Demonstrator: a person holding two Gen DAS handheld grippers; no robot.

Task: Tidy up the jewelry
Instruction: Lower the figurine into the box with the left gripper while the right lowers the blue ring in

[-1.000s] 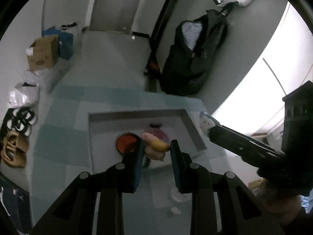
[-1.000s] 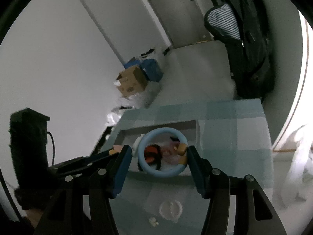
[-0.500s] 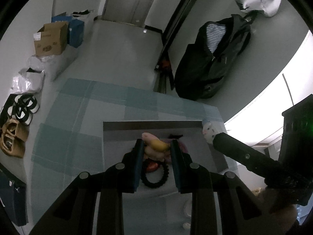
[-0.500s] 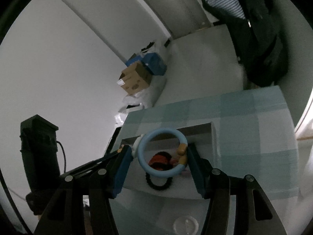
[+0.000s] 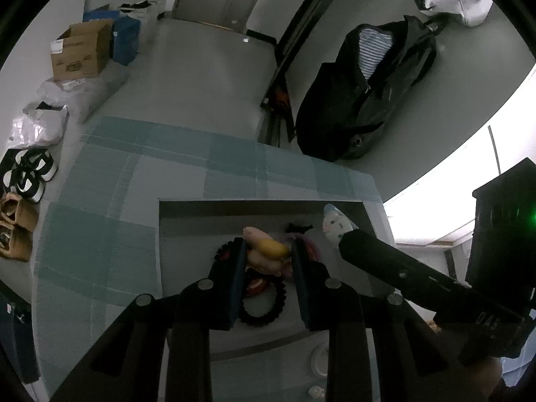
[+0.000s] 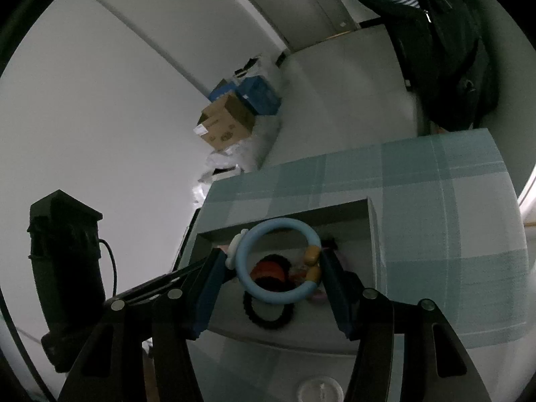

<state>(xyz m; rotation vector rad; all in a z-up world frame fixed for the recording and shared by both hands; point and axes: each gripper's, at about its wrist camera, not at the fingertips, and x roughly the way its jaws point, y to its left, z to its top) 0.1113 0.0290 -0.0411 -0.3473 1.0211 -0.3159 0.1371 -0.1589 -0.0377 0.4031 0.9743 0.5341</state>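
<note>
A grey tray (image 5: pixel 174 234) lies on the checked teal cloth and holds a black scalloped ring (image 5: pixel 264 315), an orange piece (image 5: pixel 256 284) and pink items. My left gripper (image 5: pixel 266 254) is shut on a pink and yellow beaded bracelet (image 5: pixel 268 251), held over the tray. My right gripper (image 6: pixel 273 261) is shut on a light blue ring bracelet (image 6: pixel 278 264) with wooden beads and a white charm, also over the tray (image 6: pixel 373 234). The black ring (image 6: pixel 268 315) and orange piece (image 6: pixel 268 269) show below it. The right gripper's finger and charm (image 5: pixel 335 224) show in the left view.
A small clear round lid (image 6: pixel 320 390) and a white bit (image 5: pixel 315 392) lie on the cloth near the front. On the floor beyond are a black bag (image 5: pixel 361 93), cardboard box (image 5: pixel 80 50), shoes (image 5: pixel 26 174) and plastic bags. The left gripper body (image 6: pixel 63 261) stands left.
Both grippers have moved forward over the tray with their bracelets still held. The tray now sits closer and lower in both views.
</note>
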